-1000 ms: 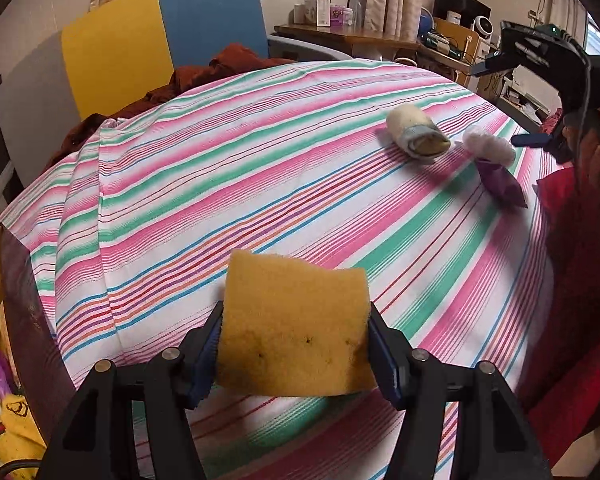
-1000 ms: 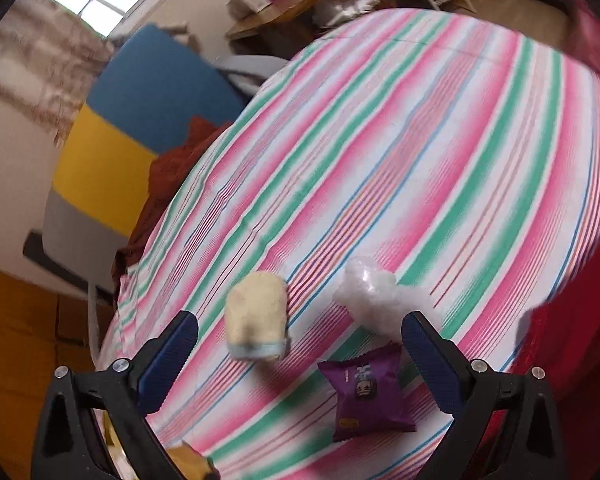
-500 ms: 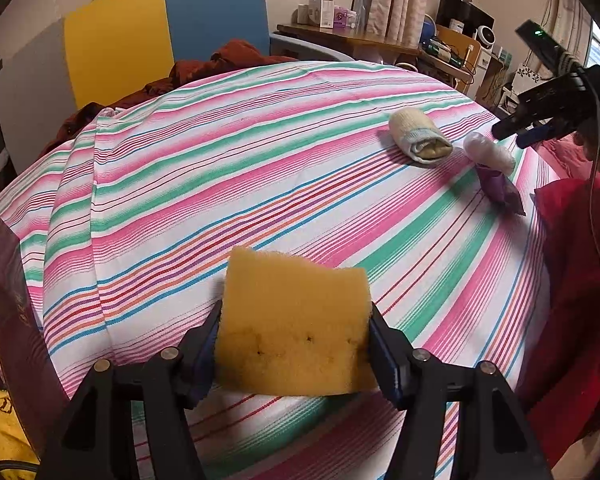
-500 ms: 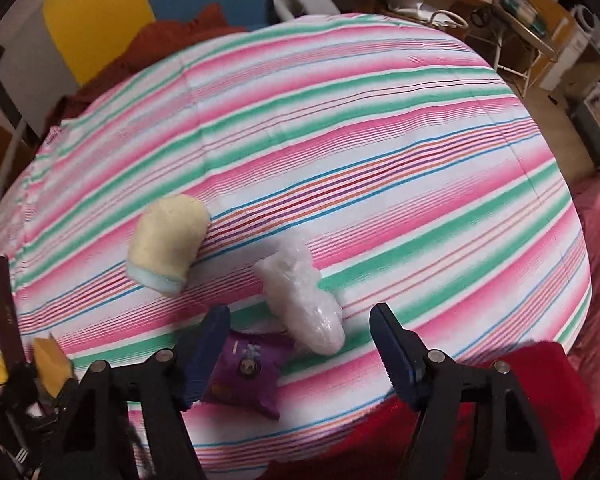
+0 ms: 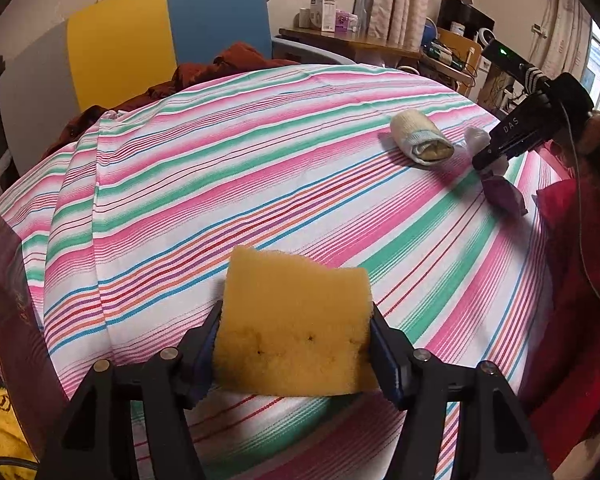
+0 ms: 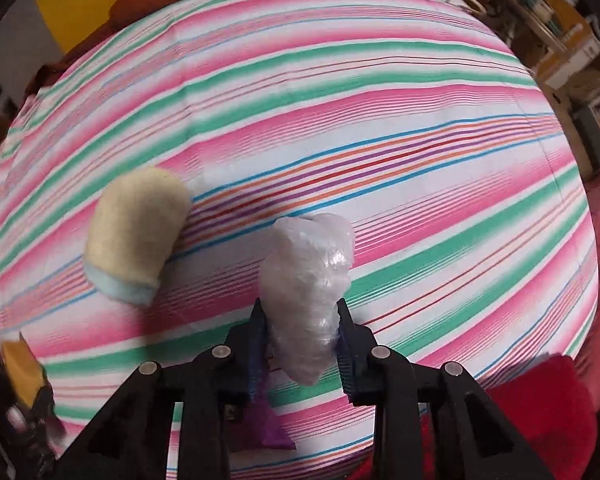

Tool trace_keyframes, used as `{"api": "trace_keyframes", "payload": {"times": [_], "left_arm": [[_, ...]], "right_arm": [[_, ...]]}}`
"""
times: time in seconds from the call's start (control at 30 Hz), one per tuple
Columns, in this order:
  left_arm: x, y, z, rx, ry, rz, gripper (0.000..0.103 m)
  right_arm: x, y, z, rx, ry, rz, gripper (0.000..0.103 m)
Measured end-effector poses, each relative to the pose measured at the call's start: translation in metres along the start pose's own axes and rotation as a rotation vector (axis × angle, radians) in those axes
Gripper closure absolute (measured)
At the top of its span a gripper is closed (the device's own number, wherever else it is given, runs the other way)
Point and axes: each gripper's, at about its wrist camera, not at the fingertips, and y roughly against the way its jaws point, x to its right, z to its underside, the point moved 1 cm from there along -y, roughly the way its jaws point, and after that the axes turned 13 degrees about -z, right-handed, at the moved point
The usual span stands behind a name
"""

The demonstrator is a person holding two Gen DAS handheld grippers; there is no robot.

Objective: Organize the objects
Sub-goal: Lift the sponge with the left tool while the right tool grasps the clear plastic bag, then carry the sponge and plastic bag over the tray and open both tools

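A purple snack packet (image 6: pixel 270 432) is mostly hidden in the right wrist view, tucked beneath the right gripper (image 6: pixel 302 338), with only a corner showing. In the left wrist view the same packet (image 5: pixel 504 196) lies near the table's right edge, partly covered by that gripper's tip (image 5: pixel 488 158). The printing on it cannot be read.

The right gripper is clamped on a crumpled clear plastic bag (image 6: pixel 310 276). The bag's long axis runs away from the camera, along the fingers, and its wider end points toward the middle of the striped tablecloth (image 6: pixel 360 120). Whether the bag touches the cloth cannot be told.

Beside the bag, to its left, lies a rolled cream sock (image 6: pixel 134 234) with a pale blue cuff. It rests apart from the bag, cuff end toward the near edge.

The left gripper (image 5: pixel 294 350) is clenched on a yellow sponge (image 5: pixel 296 320), held flat-face to the camera above the near part of the cloth, its long side running across between the fingers.

Behind the table stands a blue and yellow chair (image 5: pixel 168 28) with a rust-coloured cloth (image 5: pixel 204 74) draped over it. Red fabric (image 5: pixel 576 280) crowds the right edge.
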Motion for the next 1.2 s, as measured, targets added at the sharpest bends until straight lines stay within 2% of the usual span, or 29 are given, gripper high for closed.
{"api": "trace_keyframes", "payload": {"times": [0.23, 0.43, 0.7, 0.93, 1.2], "left_arm": [[0.0, 0.026, -0.005, 0.069, 0.004, 0.003, 0.038], [-0.01, 0.053, -0.015, 0.121, 0.047, 0.02, 0.038], [-0.042, 0.084, -0.018, 0.166, 0.145, -0.004, 0.038], [-0.076, 0.111, -0.009, 0.212, 0.224, -0.033, 0.038], [-0.118, 0.131, 0.011, 0.23, 0.326, -0.102, 0.038]], "right_arm": [[0.0, 0.047, 0.006, 0.224, -0.011, 0.012, 0.072], [-0.032, 0.081, 0.018, 0.362, 0.029, -0.047, 0.072], [-0.117, 0.078, 0.022, 0.413, 0.167, -0.166, 0.072], [-0.182, 0.086, 0.042, 0.44, 0.252, -0.244, 0.072], [-0.25, 0.068, 0.074, 0.375, 0.363, -0.389, 0.072]]}}
